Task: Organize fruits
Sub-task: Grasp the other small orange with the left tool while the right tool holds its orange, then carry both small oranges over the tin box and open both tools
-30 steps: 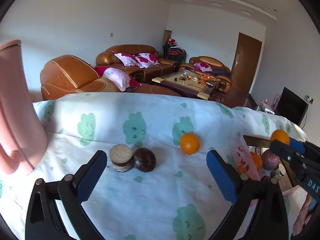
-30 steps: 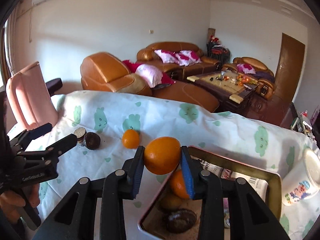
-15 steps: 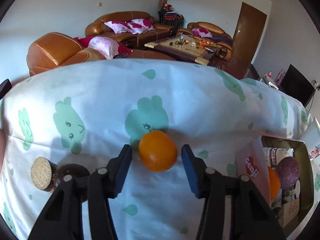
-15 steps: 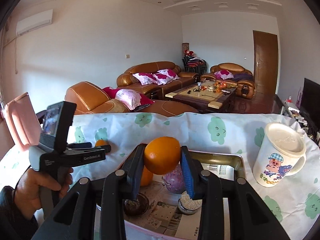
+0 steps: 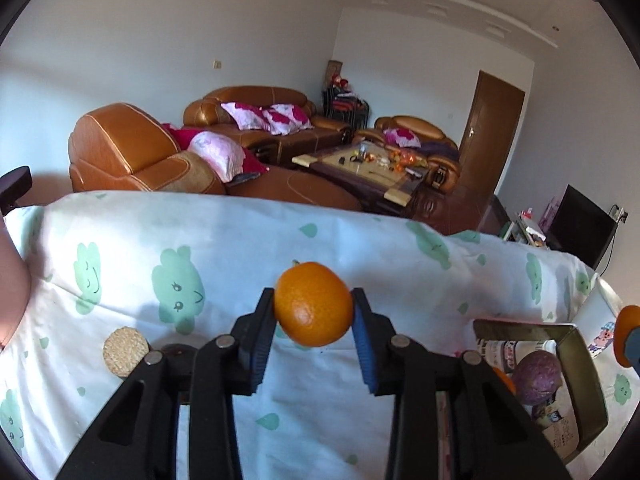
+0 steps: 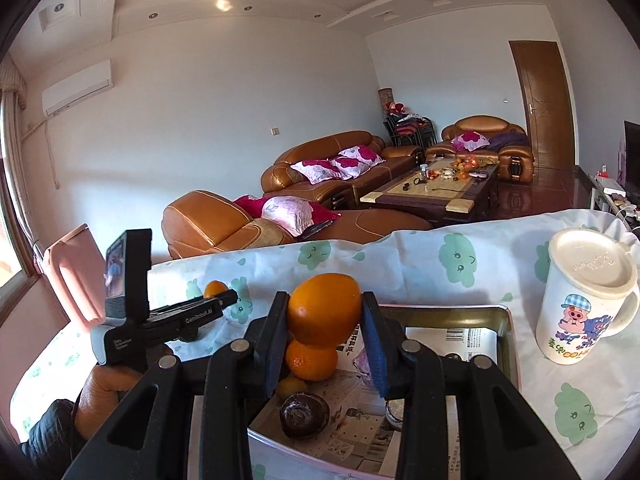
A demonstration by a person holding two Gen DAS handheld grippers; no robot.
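Left wrist view looks low and close across the tablecloth point(image 5: 224, 240) toward the sofas point(image 5: 248, 120); right wrist view sits higher, above the tray point(image 6: 505, 332), facing the same lounge. Both share tray, cloth, coffee table point(image 5: 360, 168).

A white mug point(image 6: 585, 301) with a lid and a cartoon pig stands on the cloud-print cloth point(image 5: 224, 240), just beside the tin's right side. Behind the table sit a tan leather armchair point(image 5: 124, 148), a sofa point(image 6: 336, 160) with pink pillows point(image 6: 332, 166), and a low coffee table point(image 6: 436, 190) strewn with small items. An air conditioner point(image 6: 76, 88) hangs on the left wall, and a brown door point(image 6: 544, 104) is shut at the right.
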